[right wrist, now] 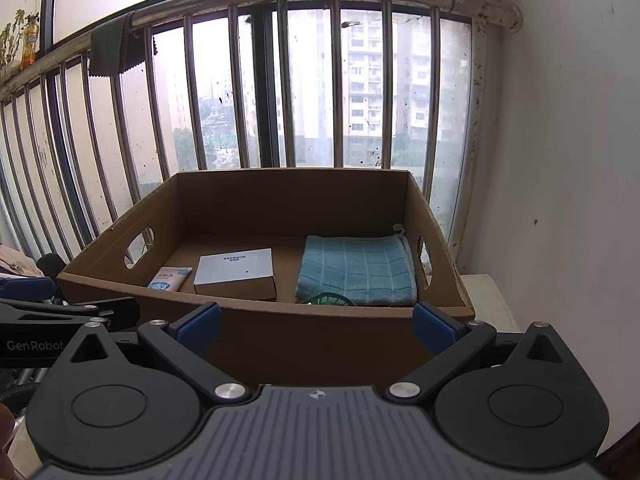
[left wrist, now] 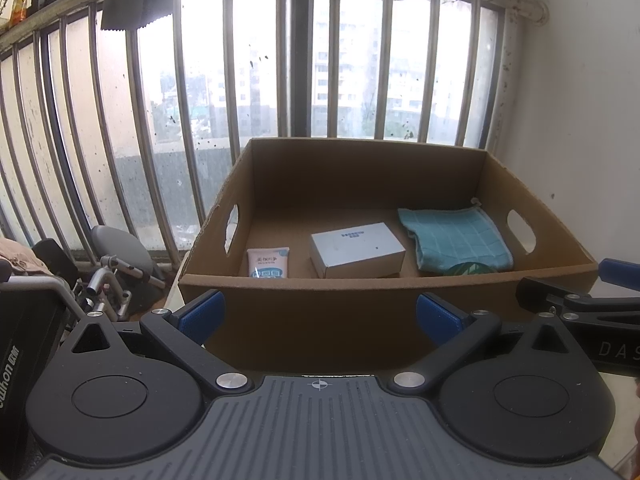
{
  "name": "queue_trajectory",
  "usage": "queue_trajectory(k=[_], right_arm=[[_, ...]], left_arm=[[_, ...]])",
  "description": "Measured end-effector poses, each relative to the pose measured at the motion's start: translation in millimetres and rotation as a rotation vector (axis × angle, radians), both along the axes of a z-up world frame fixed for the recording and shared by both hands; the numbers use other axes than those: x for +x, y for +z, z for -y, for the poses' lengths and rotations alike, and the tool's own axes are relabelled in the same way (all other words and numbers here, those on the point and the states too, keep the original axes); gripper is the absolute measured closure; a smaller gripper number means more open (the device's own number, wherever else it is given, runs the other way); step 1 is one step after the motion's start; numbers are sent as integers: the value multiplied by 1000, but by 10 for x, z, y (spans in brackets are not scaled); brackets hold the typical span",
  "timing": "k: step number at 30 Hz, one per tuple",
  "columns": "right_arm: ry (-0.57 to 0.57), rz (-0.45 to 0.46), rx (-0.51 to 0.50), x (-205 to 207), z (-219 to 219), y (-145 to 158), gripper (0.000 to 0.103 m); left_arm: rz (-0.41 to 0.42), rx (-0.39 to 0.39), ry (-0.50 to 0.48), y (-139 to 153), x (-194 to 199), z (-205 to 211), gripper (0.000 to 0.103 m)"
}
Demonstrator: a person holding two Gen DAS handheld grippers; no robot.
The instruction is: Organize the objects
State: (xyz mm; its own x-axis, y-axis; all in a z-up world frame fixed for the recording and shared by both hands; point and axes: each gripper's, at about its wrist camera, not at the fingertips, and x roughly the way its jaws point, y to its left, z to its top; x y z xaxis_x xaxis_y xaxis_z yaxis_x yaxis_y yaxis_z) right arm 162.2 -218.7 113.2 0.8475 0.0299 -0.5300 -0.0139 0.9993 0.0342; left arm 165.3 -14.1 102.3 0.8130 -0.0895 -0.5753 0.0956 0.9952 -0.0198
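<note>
Left wrist view: we see the cardboard box [left wrist: 384, 304] just ahead of our left tool [left wrist: 318, 314], its blue fingers spread apart and empty. Inside lie a teal cloth [left wrist: 456, 240], a white carton [left wrist: 356, 250], a small pouch [left wrist: 267, 263] and, perhaps, a green lid [left wrist: 474, 269]. Our right tool [right wrist: 316, 322] likewise gapes empty.

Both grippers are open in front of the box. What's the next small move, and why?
Probably ease the right gripper forward over the near wall of the cardboard box. Its fingers are spread and empty, and the green round item half hidden behind that wall lies on the blue cloth's edge, unsorted.
</note>
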Motion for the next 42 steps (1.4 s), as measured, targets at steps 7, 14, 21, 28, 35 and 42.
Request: queue_trajectory(k=[7,14,21,28,35,42], right_arm=[[0,1,0,2,2,0,0],[0,1,0,-4,4,0,0],[-1,1,2,-5,0,18,0],[-1,1,2,-6,-6,24,0],[-2,1,5,-14,-6,19,0],[-3,0,6,-15,-1,16,0]], left_arm=[[1,0,1,5,-3,1,1],[2,1,2,14,1,6,1],[2,3,2,12,-2,5,1],[2,3,2,12,-4,3,1],[3,3,3,15,-6,7,1],[2,2,4,23,-11,22,1]])
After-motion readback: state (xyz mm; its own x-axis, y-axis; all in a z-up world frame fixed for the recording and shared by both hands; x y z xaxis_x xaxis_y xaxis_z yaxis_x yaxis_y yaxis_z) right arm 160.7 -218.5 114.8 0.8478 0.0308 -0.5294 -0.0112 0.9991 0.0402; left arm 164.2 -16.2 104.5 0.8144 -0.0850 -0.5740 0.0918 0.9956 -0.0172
